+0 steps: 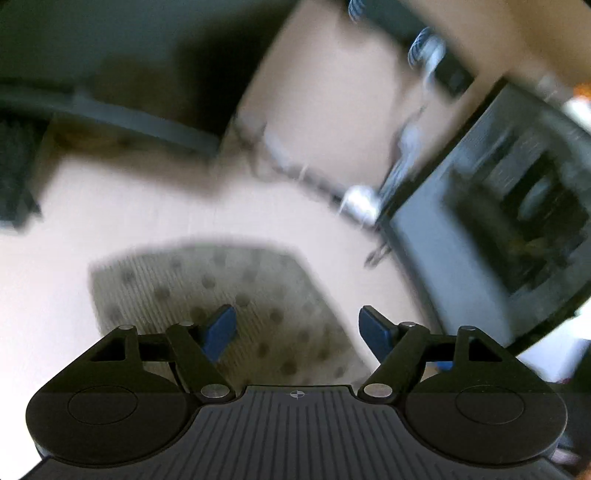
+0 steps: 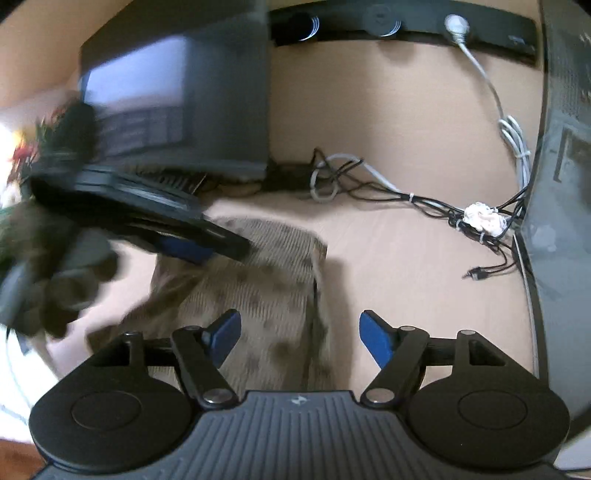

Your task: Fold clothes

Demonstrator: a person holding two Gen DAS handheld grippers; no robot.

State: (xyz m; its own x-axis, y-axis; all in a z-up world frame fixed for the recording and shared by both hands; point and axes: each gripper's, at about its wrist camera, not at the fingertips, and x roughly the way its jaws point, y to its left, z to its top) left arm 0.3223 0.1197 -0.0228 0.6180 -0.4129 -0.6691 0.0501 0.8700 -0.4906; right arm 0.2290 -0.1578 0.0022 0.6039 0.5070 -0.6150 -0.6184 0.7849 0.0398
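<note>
A folded beige garment with grey dots [image 1: 221,291] lies on the pale table, blurred in the left wrist view. My left gripper [image 1: 297,332] is open and empty, hovering over the garment's near right part. In the right wrist view the same garment [image 2: 258,284] lies folded, with a thick folded edge on its right side. My right gripper [image 2: 299,336] is open and empty above its near right edge. The left gripper [image 2: 199,247] also shows there, coming in from the left over the garment's far left corner, held by a dark gloved hand [image 2: 55,273].
A dark monitor or box [image 2: 184,99] stands at the back left. A tangle of black and white cables [image 2: 424,199] runs along the table's back. A dark grey case [image 2: 565,184] lines the right side. A black power strip [image 2: 406,22] hangs on the brown wall.
</note>
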